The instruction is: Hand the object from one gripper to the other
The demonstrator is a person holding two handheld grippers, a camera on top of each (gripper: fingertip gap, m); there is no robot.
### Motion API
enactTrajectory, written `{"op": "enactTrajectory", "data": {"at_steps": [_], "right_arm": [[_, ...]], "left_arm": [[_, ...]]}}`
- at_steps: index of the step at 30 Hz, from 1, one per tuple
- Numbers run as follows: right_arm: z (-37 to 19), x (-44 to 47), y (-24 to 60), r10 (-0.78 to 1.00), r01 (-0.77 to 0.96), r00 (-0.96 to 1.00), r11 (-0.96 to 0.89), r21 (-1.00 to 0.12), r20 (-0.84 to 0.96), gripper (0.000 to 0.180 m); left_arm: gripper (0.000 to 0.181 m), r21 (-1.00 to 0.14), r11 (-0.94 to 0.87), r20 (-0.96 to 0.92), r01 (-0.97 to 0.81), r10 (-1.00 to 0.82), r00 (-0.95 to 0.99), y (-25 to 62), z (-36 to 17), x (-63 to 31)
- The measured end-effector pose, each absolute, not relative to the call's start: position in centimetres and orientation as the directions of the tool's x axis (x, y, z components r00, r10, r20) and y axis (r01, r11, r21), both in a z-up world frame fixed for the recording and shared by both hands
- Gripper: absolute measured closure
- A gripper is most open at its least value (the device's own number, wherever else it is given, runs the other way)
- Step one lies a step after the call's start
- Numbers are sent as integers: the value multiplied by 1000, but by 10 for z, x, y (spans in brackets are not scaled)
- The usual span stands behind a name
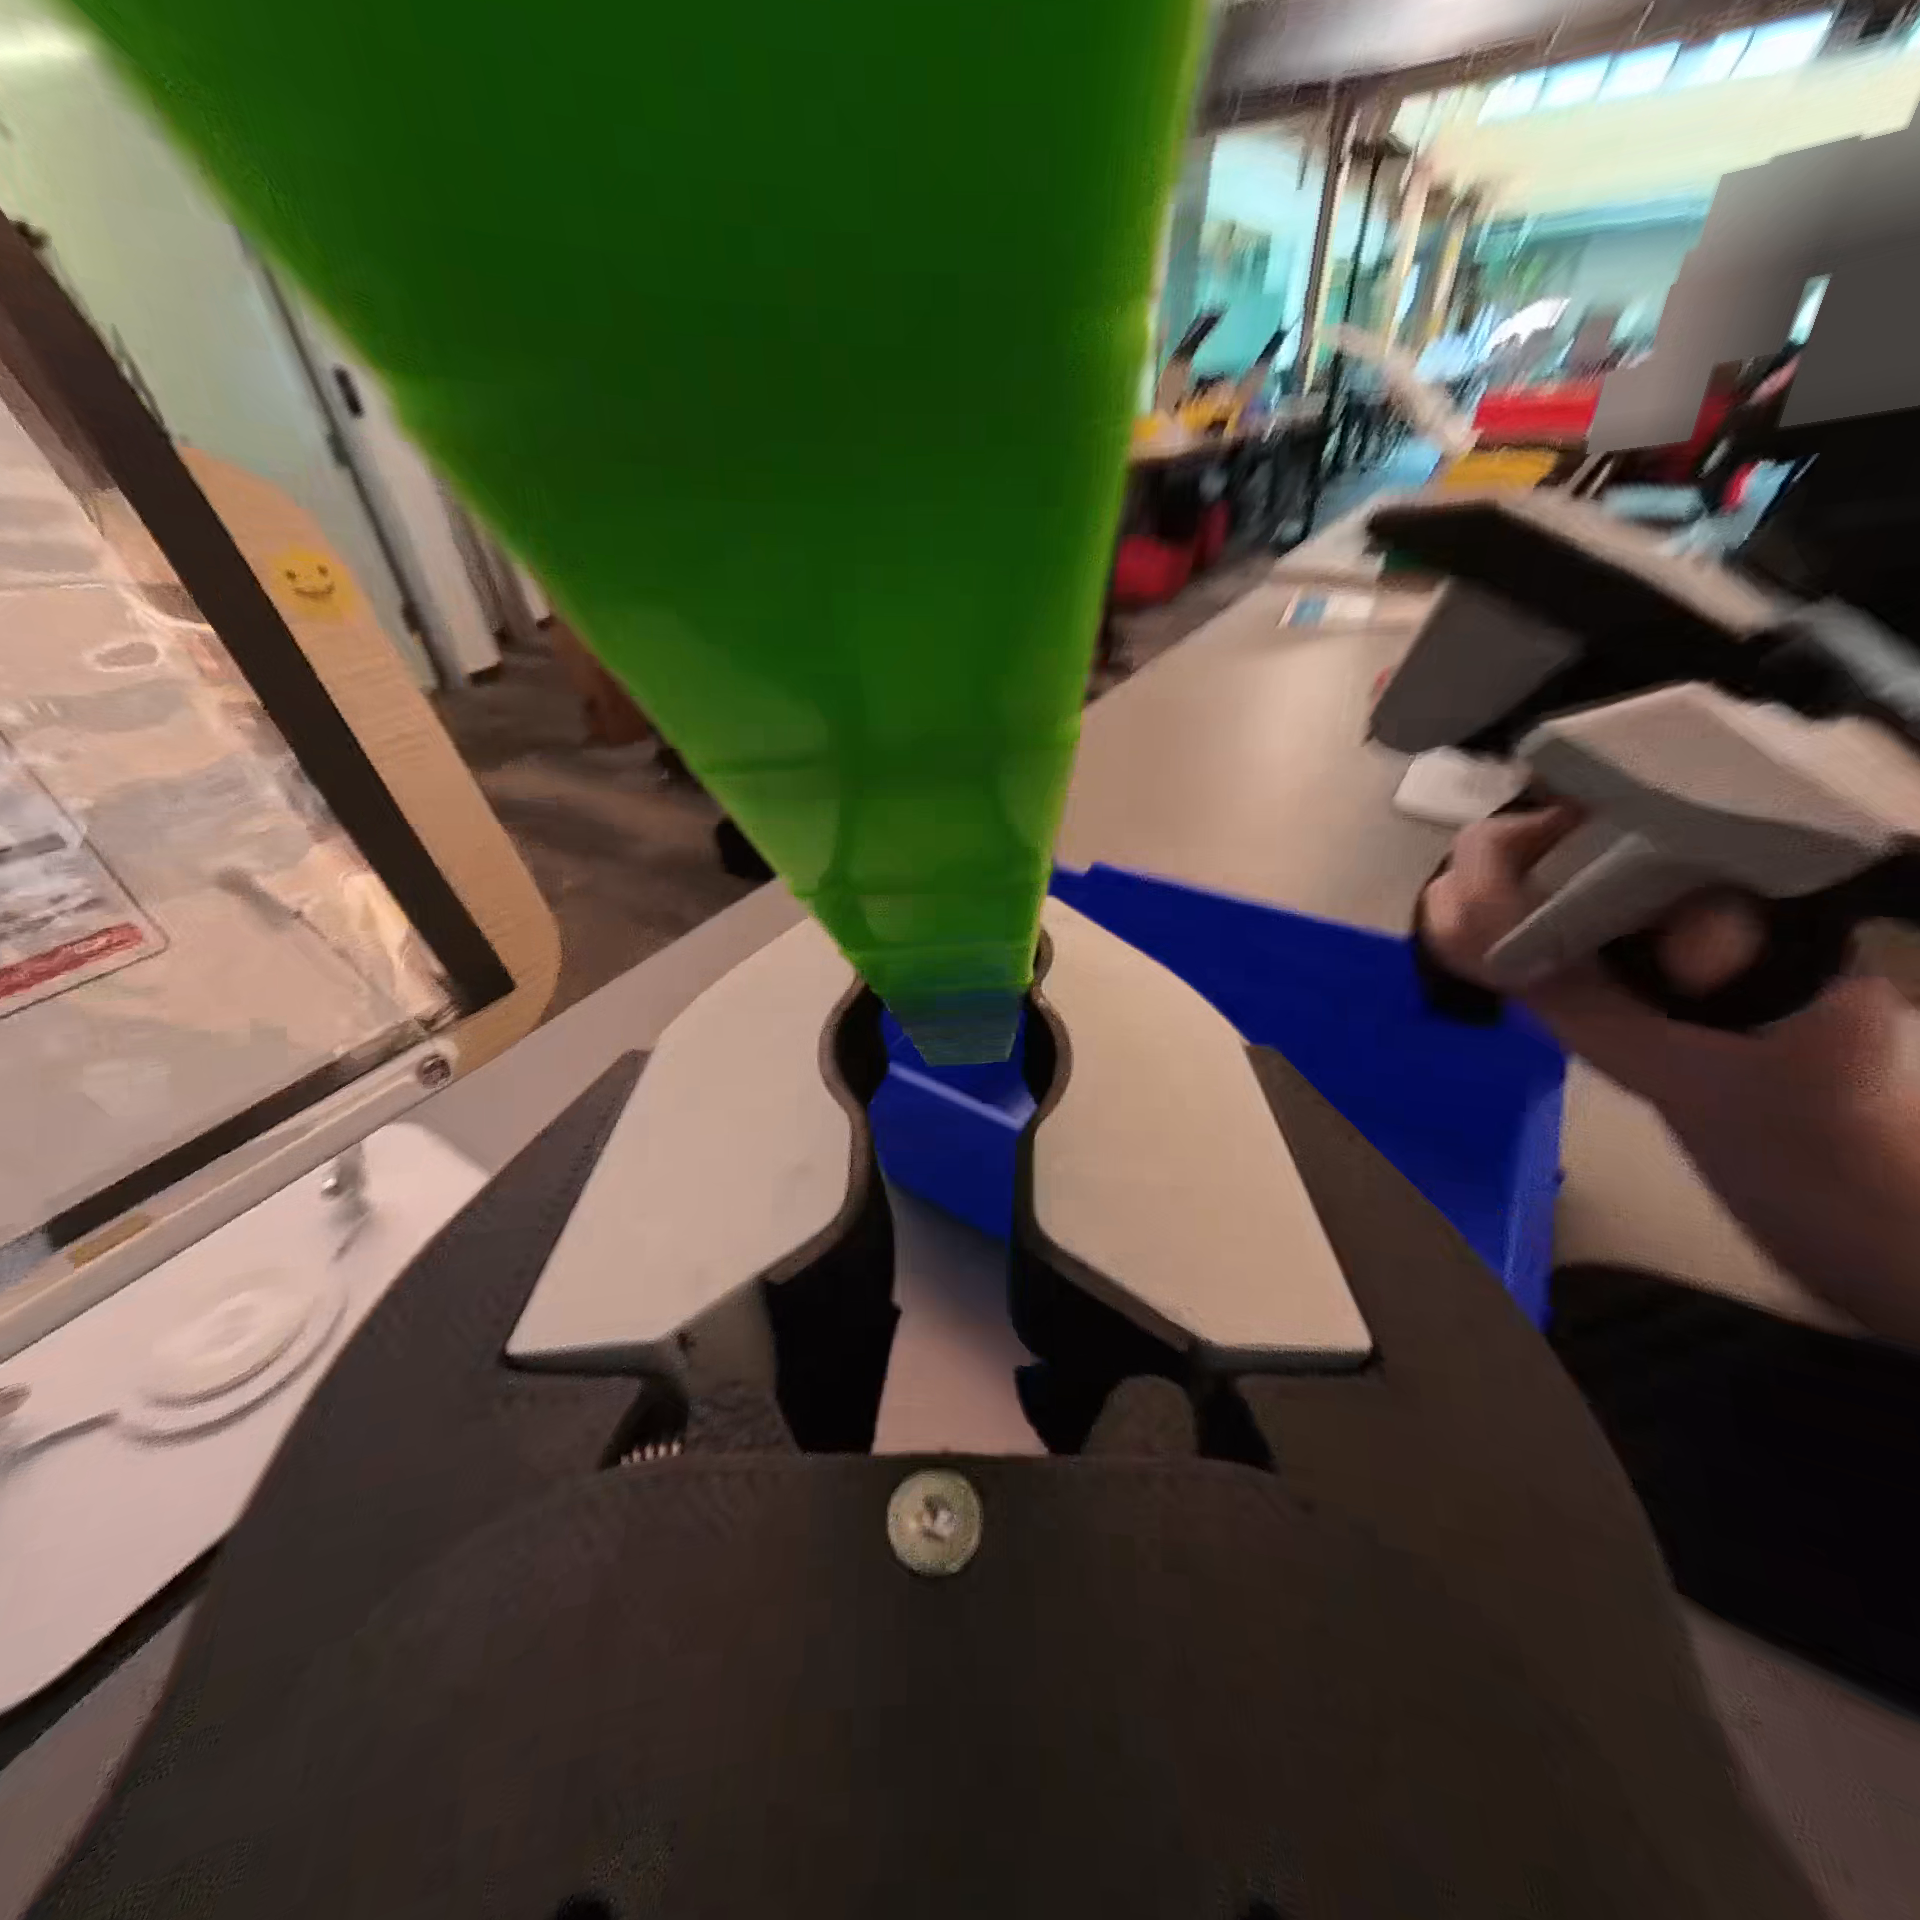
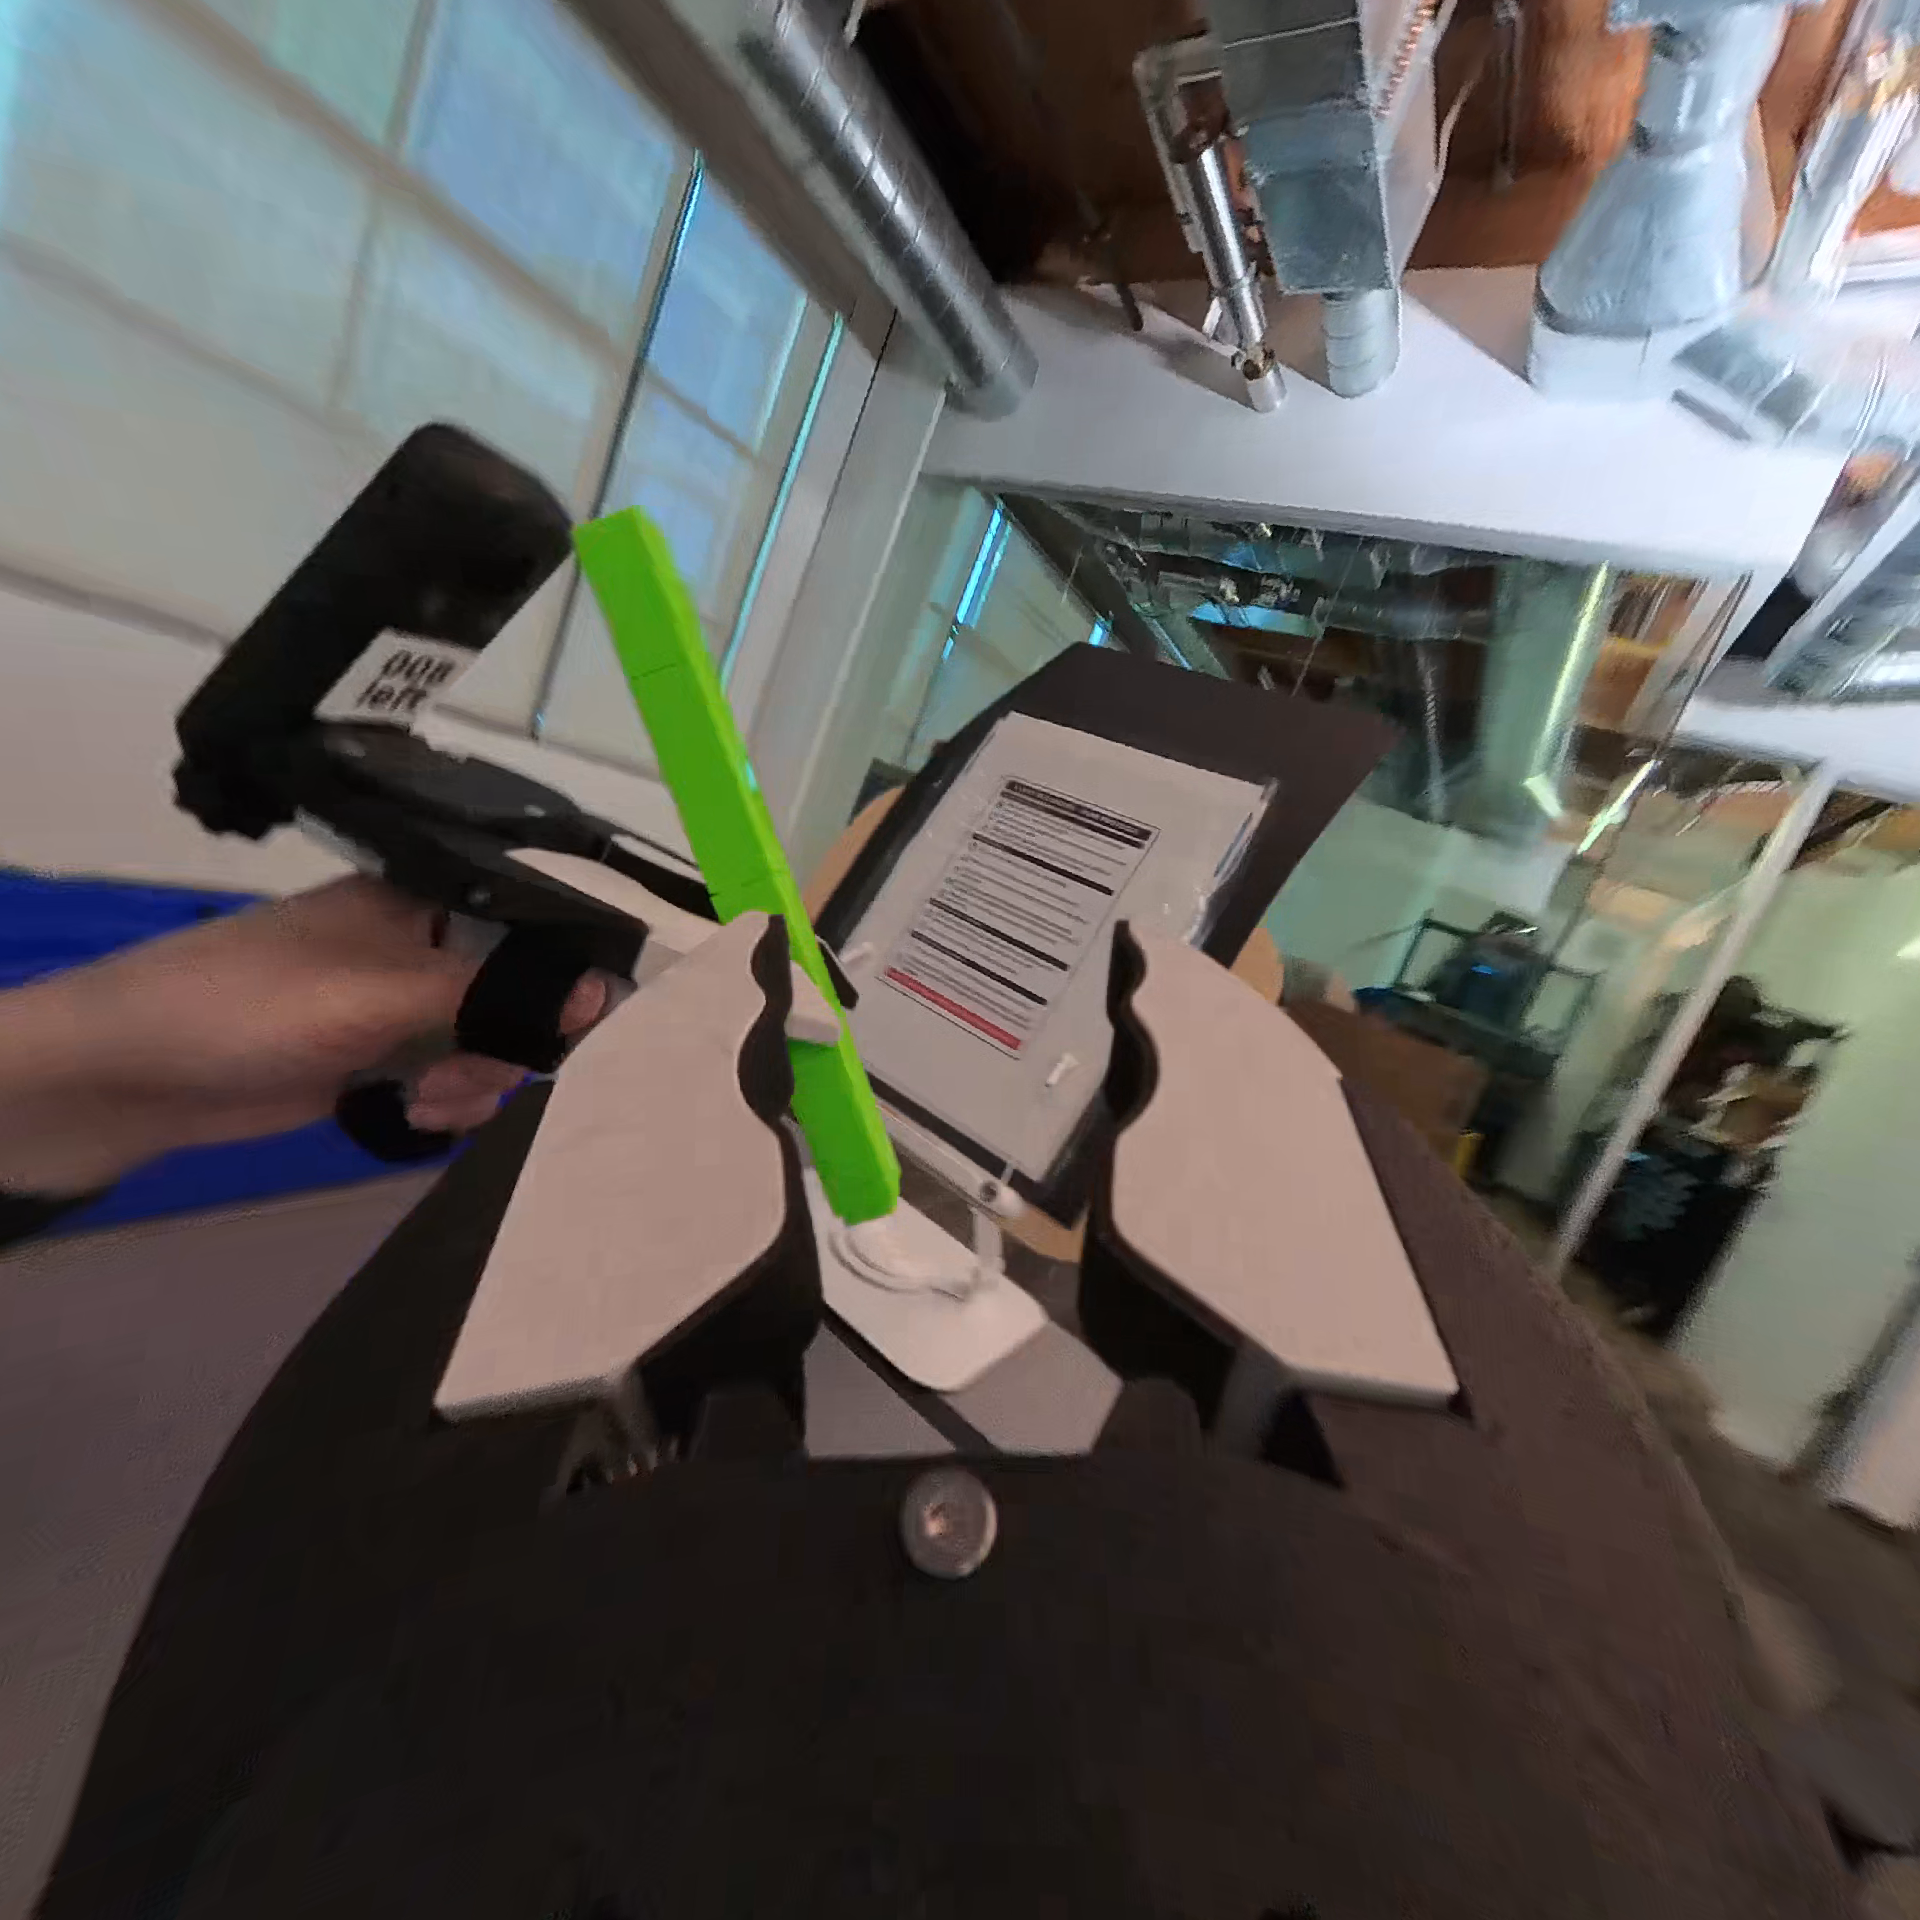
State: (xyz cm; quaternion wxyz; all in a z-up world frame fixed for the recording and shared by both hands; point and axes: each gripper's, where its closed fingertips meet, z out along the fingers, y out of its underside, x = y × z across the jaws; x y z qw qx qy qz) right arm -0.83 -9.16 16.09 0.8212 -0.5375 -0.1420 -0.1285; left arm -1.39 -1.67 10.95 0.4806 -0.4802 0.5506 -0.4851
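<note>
Your left gripper (image 1: 948, 1023) clenched the stiff, light green bar (image 1: 727, 416); your right gripper (image 2: 940, 997) stood released, so grasp its free lower end.

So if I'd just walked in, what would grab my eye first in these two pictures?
The bright green bar: the left claw pinches its lower end, so it fills the top of the left wrist view and stands tilted in the right wrist view. There the right claw is open, with the bar's lower end between its fingers. Next, the blue bin on the table behind the left claw, and the framed notice beyond the bar.
</note>
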Motion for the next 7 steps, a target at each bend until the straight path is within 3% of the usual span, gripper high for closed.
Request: {"op": "enactTrajectory", "data": {"at_steps": [7], "right_arm": [[137,-38,-77,-112,550,835,215,-807,539,122]], "left_arm": [[159,-946,220,-217,-237,-975,-41,-44,73,9]]}}
